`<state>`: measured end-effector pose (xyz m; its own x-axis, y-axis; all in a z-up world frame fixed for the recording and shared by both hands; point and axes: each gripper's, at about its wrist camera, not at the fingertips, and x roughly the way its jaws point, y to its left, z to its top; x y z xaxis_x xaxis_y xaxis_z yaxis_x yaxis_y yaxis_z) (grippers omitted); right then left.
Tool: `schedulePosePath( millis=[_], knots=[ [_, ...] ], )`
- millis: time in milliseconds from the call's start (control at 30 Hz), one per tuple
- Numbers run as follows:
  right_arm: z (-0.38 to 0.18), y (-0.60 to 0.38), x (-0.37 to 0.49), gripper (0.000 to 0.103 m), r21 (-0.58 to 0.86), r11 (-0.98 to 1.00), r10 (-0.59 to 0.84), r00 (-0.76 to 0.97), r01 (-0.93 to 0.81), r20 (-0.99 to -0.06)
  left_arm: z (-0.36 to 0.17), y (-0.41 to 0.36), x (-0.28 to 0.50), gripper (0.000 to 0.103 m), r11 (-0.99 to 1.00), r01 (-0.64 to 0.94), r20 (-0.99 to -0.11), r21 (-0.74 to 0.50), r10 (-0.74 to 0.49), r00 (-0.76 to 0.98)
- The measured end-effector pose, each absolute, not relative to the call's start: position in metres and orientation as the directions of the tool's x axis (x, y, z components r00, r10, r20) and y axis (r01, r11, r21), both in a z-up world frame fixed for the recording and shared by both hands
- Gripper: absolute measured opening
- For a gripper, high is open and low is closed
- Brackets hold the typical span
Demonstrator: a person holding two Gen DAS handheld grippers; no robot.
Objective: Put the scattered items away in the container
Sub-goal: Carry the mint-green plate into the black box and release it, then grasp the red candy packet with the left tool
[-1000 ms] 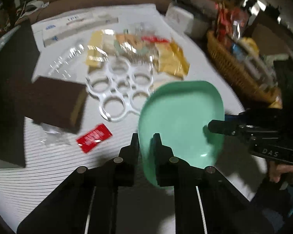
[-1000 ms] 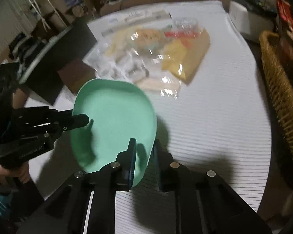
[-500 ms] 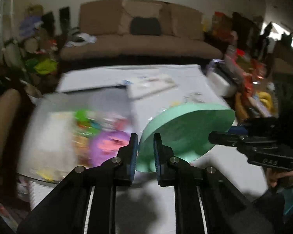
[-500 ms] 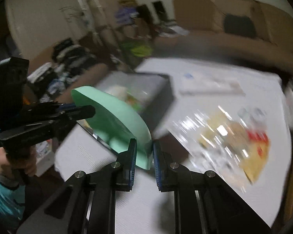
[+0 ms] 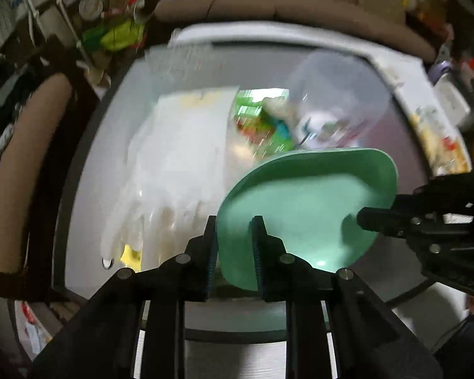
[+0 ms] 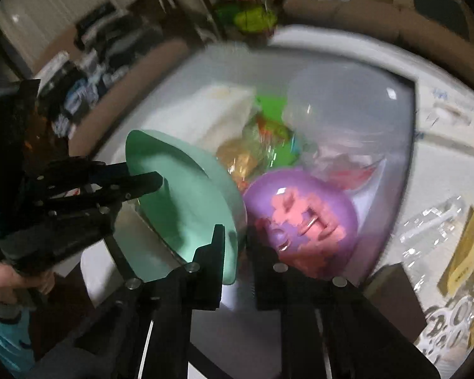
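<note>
A mint-green plate (image 5: pixel 306 208) hangs tilted over a clear plastic bin (image 5: pixel 85 173). My left gripper (image 5: pixel 234 246) grips the plate's near rim and its jaws are opening slightly, with the rim still between the pads. My right gripper (image 5: pixel 379 221) clamps the opposite edge. In the right wrist view the plate (image 6: pixel 180 202) stands steeply on edge, with my right gripper (image 6: pixel 237 246) shut on its rim and my left gripper (image 6: pixel 154 183) biting the far side. The bin (image 6: pixel 410 126) holds a purple round thing with a pink pattern (image 6: pixel 300 214), colourful wrappers and a white sheet (image 5: pixel 180 158).
A clear tub (image 5: pixel 338 94) lies in the bin's far part. On the white table to the right lie yellow packets (image 6: pixel 464 252), a white ring carrier (image 6: pixel 452 325) and a brown box (image 6: pixel 391 284). A hand (image 6: pixel 12 284) holds the left gripper. A sofa and clutter stand behind.
Both grippers have carried the plate sideways from above the table's scattered packets to above the bin. The plate has tipped more steeply. The left jaws' gap looks a little wider.
</note>
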<state>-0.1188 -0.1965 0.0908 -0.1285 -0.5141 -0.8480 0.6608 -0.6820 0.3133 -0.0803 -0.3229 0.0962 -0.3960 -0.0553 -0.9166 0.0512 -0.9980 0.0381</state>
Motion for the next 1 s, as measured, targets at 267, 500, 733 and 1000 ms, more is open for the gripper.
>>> schedulePosePath(
  millis=[267,500,733,1000],
  knots=[
    [0.104,-0.206,-0.132,0.051,0.097,-0.724,-0.381,-0.279,0.683,-0.881,0.109,-0.333,-0.077,0.05,-0.993,0.108,-0.893,0.055,-0.097,-0.439],
    [0.132,-0.181,-0.128,0.051,0.095,-0.712,-0.435,-0.33,0.696,-0.838,0.106,-0.322,-0.104,0.055,-0.991,0.092,-0.883,0.101,-0.132,-0.451],
    [0.164,-0.127,-0.122,0.05,0.138,-0.725,-0.492,-0.367,0.675,-0.789,0.073,-0.283,-0.152,0.054,-0.948,-0.007,-0.889,0.318,-0.296,-0.348],
    [0.195,0.036,-0.1,0.058,0.169,-0.795,-0.502,-0.476,0.582,-0.722,0.117,-0.264,-0.112,0.074,-0.975,0.035,-0.832,0.219,-0.205,-0.516]
  ],
)
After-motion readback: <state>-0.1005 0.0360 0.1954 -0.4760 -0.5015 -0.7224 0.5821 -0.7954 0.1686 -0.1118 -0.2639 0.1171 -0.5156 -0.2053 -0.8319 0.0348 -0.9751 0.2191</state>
